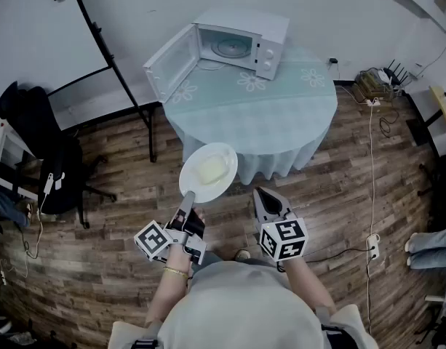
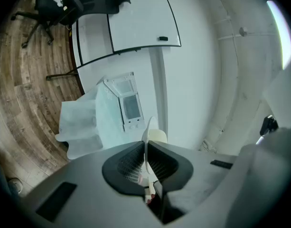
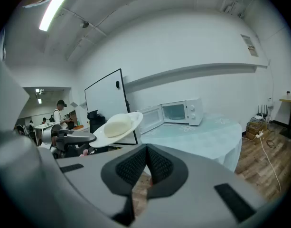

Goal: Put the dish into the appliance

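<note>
A white plate (image 1: 208, 171) carrying a pale yellowish lump of food hangs in the air in front of the round table. My left gripper (image 1: 190, 198) is shut on the plate's near rim; in the left gripper view the rim (image 2: 147, 141) runs edge-on between the closed jaws. My right gripper (image 1: 265, 198) is held beside it to the right, shut and empty, its jaws (image 3: 146, 167) meeting. The right gripper view shows the plate (image 3: 117, 127) at left. The white microwave (image 1: 241, 43) stands at the table's far side with its door (image 1: 169, 62) swung open to the left.
The round table (image 1: 281, 115) wears a light blue-green cloth hanging over its edge. A whiteboard on a stand (image 1: 48, 35) is at left, with a black office chair (image 1: 41, 144) below it. Cables and a power strip (image 1: 373, 100) lie on the wooden floor at right.
</note>
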